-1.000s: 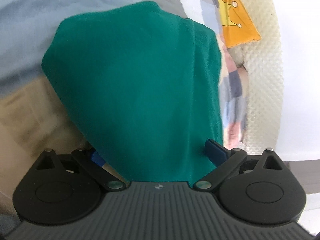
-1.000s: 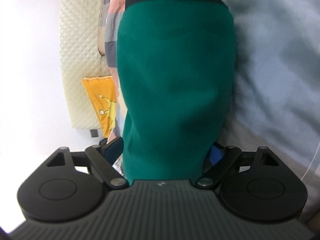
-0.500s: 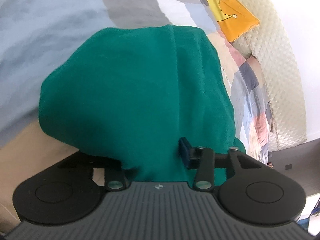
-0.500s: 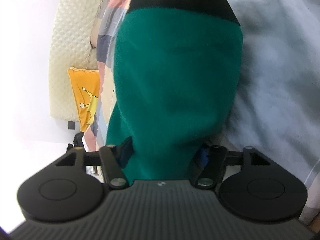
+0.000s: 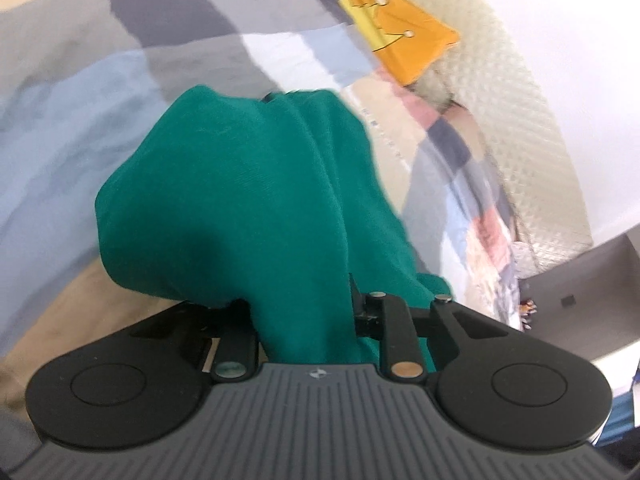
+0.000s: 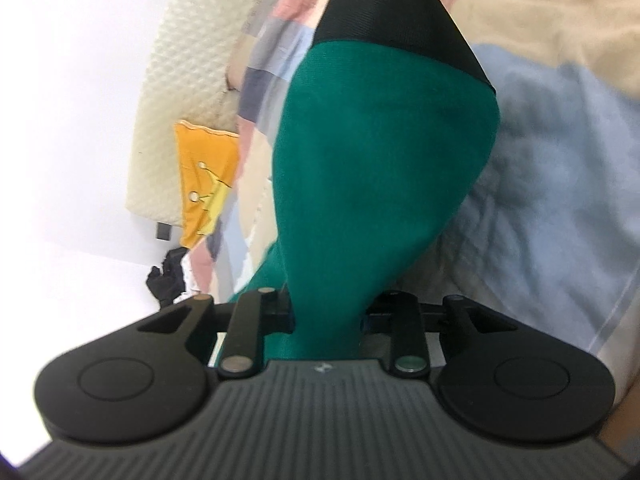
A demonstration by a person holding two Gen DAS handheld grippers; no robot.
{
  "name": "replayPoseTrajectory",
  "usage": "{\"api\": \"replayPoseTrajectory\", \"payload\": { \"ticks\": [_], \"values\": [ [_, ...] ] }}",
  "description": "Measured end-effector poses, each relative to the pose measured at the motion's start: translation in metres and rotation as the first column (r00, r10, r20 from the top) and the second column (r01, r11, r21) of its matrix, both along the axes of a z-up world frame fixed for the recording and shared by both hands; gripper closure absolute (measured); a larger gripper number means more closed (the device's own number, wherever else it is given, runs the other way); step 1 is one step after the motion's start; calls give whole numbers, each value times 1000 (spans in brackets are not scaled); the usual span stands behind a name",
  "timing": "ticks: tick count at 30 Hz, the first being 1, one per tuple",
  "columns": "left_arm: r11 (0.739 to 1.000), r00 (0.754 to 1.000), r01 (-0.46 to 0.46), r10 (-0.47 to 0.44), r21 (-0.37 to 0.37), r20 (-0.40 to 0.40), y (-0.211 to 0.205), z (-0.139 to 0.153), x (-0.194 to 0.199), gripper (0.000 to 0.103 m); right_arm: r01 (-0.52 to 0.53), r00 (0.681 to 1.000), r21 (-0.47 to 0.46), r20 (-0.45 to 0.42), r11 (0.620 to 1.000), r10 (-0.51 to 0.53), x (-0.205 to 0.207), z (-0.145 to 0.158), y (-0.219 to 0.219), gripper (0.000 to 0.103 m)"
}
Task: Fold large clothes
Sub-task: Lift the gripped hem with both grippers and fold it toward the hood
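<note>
A green garment point(image 5: 256, 208) with a black band point(image 6: 384, 20) at its far end hangs over a patchwork bed. My left gripper point(image 5: 304, 312) is shut on a bunch of the green cloth, which drapes forward and hides the fingertips. My right gripper point(image 6: 326, 312) is shut on another part of the same garment point(image 6: 380, 160), which stretches away from it toward the black band. The cloth hides both sets of pads.
A patchwork quilt point(image 5: 100, 92) in blue, grey, beige and pink covers the bed. An orange cushion point(image 5: 404, 40) lies by the cream quilted headboard point(image 5: 532, 128); the cushion also shows in the right wrist view point(image 6: 204, 184). A white wall point(image 6: 72, 120) stands behind.
Both grippers have closed from open onto the green cloth. The cloth has bunched and narrowed between the fingers, and both views have tilted toward the headboard.
</note>
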State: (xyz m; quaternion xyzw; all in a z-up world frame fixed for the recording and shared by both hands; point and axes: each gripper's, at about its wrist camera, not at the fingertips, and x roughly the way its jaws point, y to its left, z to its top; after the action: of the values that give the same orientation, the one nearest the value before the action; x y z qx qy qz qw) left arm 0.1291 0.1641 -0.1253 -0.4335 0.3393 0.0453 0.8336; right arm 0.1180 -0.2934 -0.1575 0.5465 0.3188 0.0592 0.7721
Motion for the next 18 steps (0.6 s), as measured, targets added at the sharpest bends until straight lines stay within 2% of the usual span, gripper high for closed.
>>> {"api": "replayPoseTrajectory", "payload": {
  "ticks": [5, 10, 15, 18],
  "values": [
    [999, 998, 38, -38, 9, 42, -3, 33, -29, 78, -7, 1000, 0, 23, 1000, 7, -25, 19, -9, 73],
    [997, 994, 71, -73, 18, 82, -6, 58, -68, 78, -28, 997, -68, 69, 997, 33, -52, 47, -10, 74],
    [997, 993, 80, -81, 7, 89, -8, 69, -114, 78, -61, 993, -135, 90, 989, 73, -84, 66, -12, 75],
    [996, 992, 90, -91, 17, 86, -9, 68, -136, 78, -75, 992, -160, 87, 984, 90, -94, 67, -10, 75]
  ]
}}
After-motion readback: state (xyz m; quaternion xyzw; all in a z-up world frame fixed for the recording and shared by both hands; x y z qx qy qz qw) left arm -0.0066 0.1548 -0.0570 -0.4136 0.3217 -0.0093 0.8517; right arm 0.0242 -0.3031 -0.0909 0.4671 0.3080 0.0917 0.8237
